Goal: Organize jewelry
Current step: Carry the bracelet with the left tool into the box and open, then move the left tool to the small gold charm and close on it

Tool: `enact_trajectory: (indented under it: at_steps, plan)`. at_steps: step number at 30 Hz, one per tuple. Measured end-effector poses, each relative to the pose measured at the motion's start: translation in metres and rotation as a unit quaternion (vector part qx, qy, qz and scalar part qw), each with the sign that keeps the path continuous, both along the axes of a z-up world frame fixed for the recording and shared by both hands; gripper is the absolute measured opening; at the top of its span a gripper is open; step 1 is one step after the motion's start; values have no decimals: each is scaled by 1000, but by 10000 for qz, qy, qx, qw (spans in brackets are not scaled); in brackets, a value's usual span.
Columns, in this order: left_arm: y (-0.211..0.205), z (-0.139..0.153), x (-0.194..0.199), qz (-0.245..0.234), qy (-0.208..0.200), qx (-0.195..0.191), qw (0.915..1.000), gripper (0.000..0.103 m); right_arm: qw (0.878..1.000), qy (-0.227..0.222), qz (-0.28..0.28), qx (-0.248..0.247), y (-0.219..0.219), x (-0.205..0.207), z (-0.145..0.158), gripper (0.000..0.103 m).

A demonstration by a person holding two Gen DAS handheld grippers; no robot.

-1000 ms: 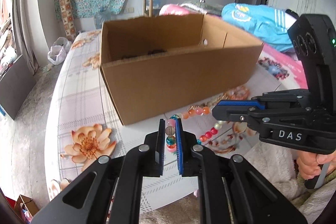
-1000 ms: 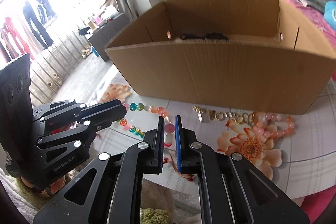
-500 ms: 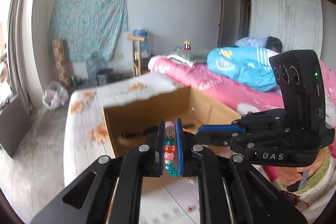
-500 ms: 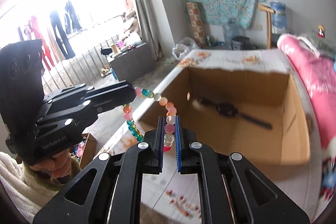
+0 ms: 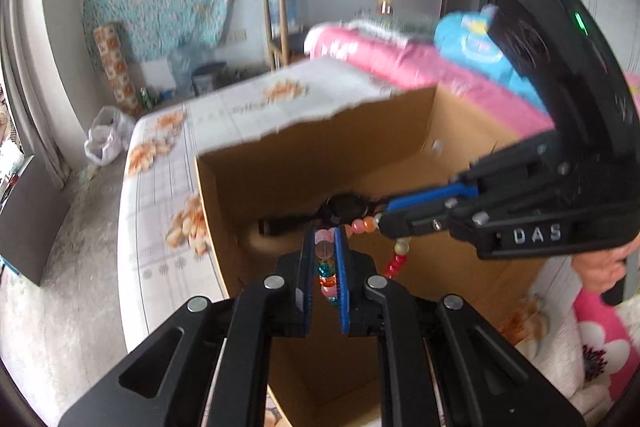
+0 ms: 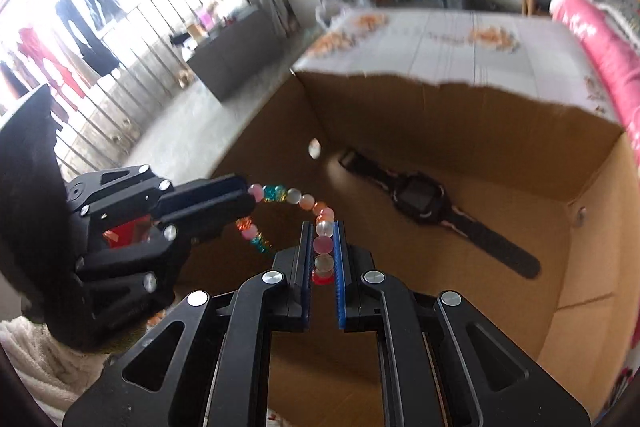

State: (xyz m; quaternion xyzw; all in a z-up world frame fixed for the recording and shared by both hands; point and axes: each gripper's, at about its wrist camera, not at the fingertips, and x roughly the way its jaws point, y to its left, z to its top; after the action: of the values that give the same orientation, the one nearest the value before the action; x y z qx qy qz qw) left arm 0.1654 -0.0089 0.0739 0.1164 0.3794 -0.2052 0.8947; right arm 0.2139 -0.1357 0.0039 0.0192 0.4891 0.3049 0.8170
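Right wrist: both grippers tilted down over cardboard box (image 6: 460,115), clamping bead bracelet (image 6: 308,203)

"DAS" in raised pale letters on black side plate of right gripper (image 5: 384,221), left wrist view; legible despite motion blur
Faint embossed line of lettering on body of left gripper (image 6: 250,205), right wrist view; too blurred to read
Print on blue bedding (image 5: 472,43) and patterned box (image 5: 114,61): blurred, unreadable
No other text, numbers or signs legible
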Motion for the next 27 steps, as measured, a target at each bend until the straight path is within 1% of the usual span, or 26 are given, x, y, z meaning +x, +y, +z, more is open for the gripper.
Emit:
enact_trajectory:
  at_steps: [1,3,6,10,14,15,17,20,24,26,27]
  plan:
    - [-1,-5,3,59,15,114,9999,10,10000,87,-2,-1,1,2,-2,12]
    - [-3,-13,7,127,9,322,9994,10,9994,321,-104,-5,1,14,-12,12]
    - [0,-14,9,158,30,241,9996,10,9989,410,-188,145,-5,16,-12,12]
    - [5,-10,6,225,-109,190,9995,10,9992,126,-332,160,-15,8,-2,12]
    - [12,3,-5,245,-345,-49,9991,10,9986,-107,-412,305,-30,-7,12,13]
    - [16,8,-12,232,-434,-162,9987,10,9982,-179,-455,350,-35,-12,16,14]
    - [19,16,-22,175,-553,-311,9978,10,9968,-335,-517,506,-47,-26,27,15]
    - [24,25,-49,-36,-742,-634,9952,10,9933,-568,-554,843,-65,-52,43,19]
    - [29,22,-88,-466,-648,-1165,9900,16,9880,-687,-370,1334,-86,-94,50,21]
    - [28,15,-107,-717,-509,-1434,9858,18,9856,-606,-263,1557,-93,-115,44,22]
    - [23,10,-112,-752,-445,-1443,9857,20,9851,-534,-276,1612,-97,-124,37,22]
